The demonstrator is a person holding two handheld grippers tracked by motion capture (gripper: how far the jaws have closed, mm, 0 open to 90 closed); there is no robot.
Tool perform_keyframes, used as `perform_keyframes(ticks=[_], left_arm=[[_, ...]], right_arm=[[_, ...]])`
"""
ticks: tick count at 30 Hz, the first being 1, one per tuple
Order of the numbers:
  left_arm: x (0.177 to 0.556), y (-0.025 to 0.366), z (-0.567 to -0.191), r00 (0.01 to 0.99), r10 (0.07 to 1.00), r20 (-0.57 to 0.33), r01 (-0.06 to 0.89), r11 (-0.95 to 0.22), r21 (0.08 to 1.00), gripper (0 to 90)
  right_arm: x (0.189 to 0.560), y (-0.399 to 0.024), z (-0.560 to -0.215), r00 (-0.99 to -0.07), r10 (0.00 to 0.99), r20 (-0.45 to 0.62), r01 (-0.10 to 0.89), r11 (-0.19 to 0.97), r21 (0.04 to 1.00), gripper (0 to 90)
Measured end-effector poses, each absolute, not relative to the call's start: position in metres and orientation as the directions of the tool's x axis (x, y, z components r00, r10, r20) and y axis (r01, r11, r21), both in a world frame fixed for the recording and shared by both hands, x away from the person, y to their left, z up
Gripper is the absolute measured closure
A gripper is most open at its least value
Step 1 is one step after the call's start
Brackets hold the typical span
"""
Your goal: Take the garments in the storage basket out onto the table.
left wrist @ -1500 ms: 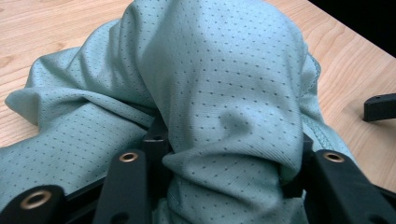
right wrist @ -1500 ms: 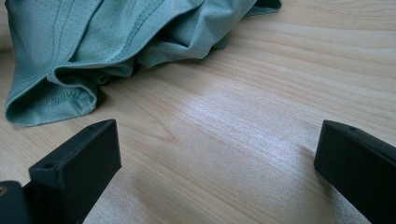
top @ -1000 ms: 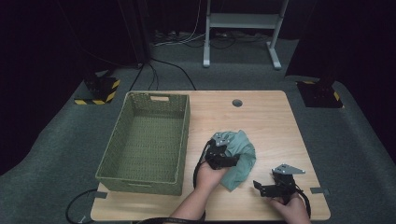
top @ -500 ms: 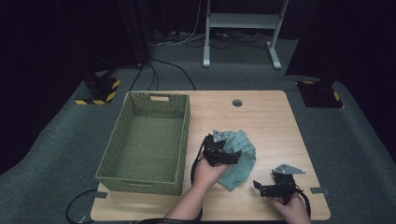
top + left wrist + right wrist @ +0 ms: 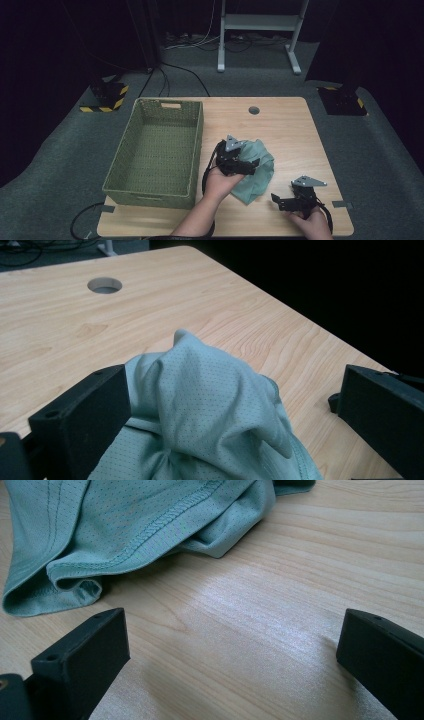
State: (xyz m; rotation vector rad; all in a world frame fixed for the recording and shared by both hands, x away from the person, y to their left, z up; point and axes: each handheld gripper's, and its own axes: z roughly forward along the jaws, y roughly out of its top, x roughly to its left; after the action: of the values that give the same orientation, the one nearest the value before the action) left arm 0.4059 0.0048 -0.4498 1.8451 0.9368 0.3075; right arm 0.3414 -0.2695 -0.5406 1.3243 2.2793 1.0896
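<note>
High view: my left gripper (image 5: pixel 248 165) hovered over the crumpled teal cloth (image 5: pixel 260 172) beside the basket (image 5: pixel 155 150), jaws just opened wide, cloth loose between them, probably released. Right gripper (image 5: pixel 278 200) waited open on the table (image 5: pixel 300 125) nearby.

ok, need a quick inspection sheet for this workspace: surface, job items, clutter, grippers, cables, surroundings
Surface: wooden table, light grain, round hole near the far edge.
Job's things: green cloth crumpled on the table, right of the green basket; nothing seen inside the basket.
Clutter: nothing seen.
Grippers: left hand-held gripper over the cloth, jaws just opened wide, cloth bunched between them but not pinched; right hand-held gripper low at the table's near right, jaws open, bare wood between them.
Cables: black cable loops from the left hand-held gripper; floor cables beyond the table.
Surroundings: grey carpet, white stand, yellow-black striped bases, dark background.
</note>
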Motion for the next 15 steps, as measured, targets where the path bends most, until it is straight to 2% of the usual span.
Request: perform_keyframes(ticks=[15], left_arm=[[0.395, 0.016, -0.44, 0.676, 0.718, -0.166, 0.438, -0.211, 0.874, 0.9]], right_arm=[[0.341, -0.27, -0.541, -0.536, 0.835, 0.122, 0.618, 0.291, 0.73, 0.1]])
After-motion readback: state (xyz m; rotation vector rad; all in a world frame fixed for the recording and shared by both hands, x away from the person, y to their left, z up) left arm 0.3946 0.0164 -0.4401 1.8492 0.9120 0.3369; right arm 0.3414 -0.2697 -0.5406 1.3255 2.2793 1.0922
